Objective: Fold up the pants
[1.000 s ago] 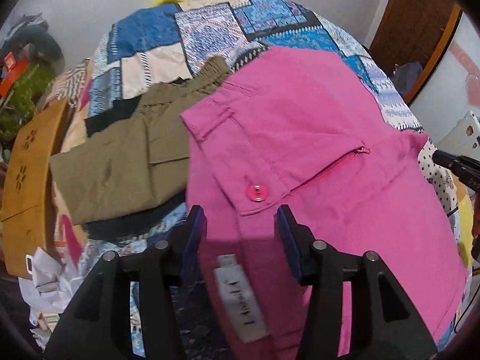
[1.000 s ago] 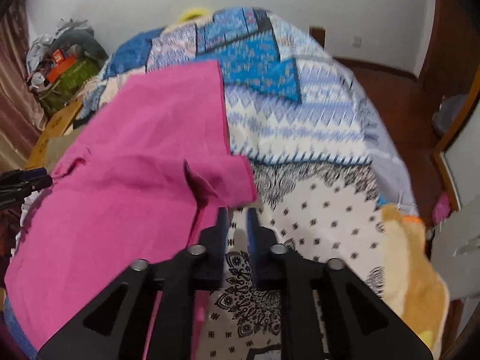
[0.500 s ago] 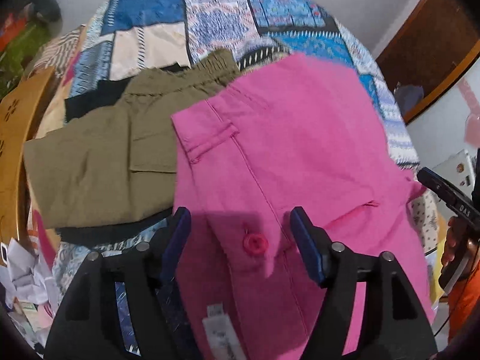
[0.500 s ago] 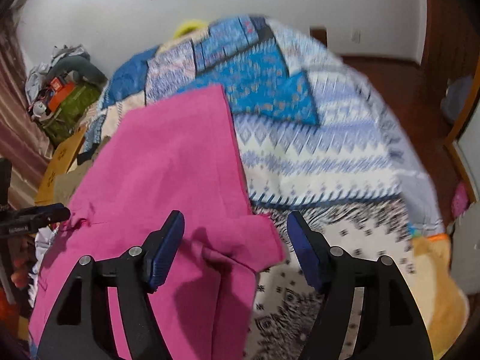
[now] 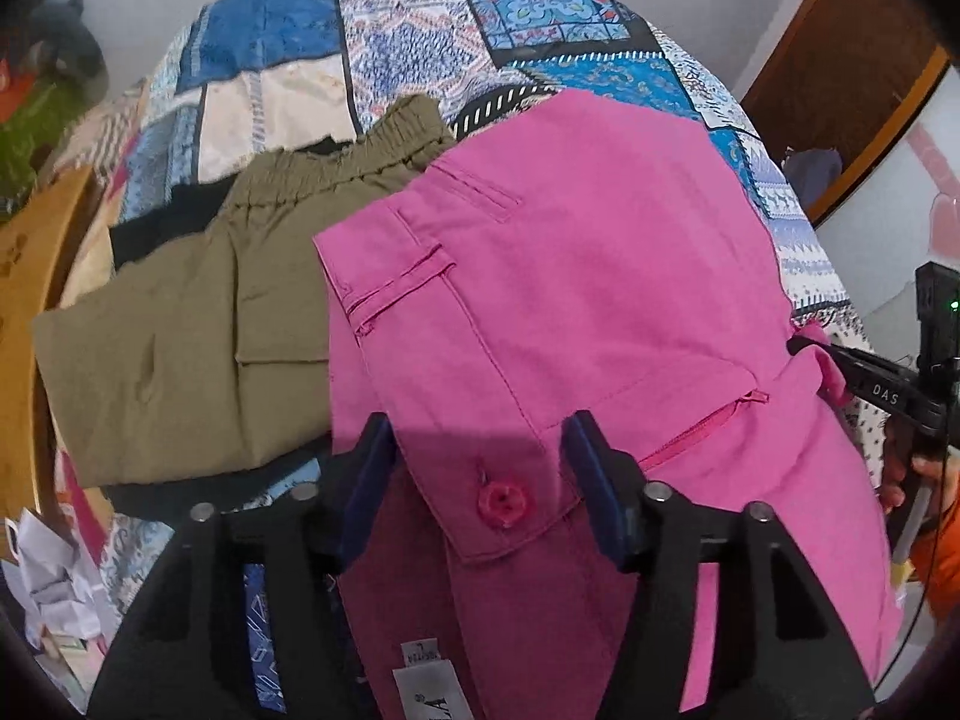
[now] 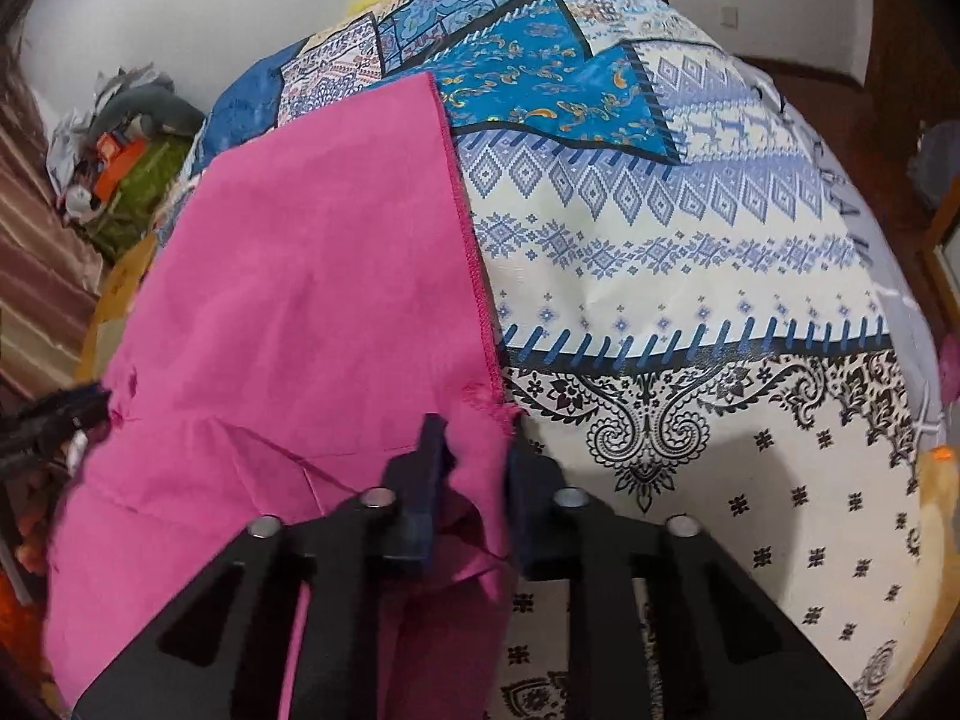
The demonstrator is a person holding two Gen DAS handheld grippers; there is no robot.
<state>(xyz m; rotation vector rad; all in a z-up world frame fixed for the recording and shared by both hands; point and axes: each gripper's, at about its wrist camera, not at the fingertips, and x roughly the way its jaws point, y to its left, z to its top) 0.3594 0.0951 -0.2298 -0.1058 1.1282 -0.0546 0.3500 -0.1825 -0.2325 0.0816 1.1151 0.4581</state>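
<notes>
Pink pants (image 5: 570, 300) lie spread on the patterned bedspread (image 6: 660, 240), waistband towards my left gripper (image 5: 474, 450). Its jaws are closing, and the waistband flap with the pink button (image 5: 503, 501) lies between them; the pads do not visibly press on it. In the right wrist view the pants (image 6: 300, 300) reach to the near edge, where my right gripper (image 6: 471, 450) is closing on a bunched corner of the leg hem and pinches it. That right gripper (image 5: 840, 360) also shows at the far right of the left wrist view, at the cloth's edge.
Folded olive shorts (image 5: 198, 324) rest on a dark garment (image 5: 150, 228) left of the pink pants. A wooden board (image 5: 30, 276) stands at the bed's left side. A pile of clutter (image 6: 120, 150) sits on the floor beyond. A wooden door (image 5: 840, 90) is at the right.
The left gripper slid forward over the waistband, widened, then narrowed around the button flap. The right gripper opened wide, dropped onto the hem corner and closed on it.
</notes>
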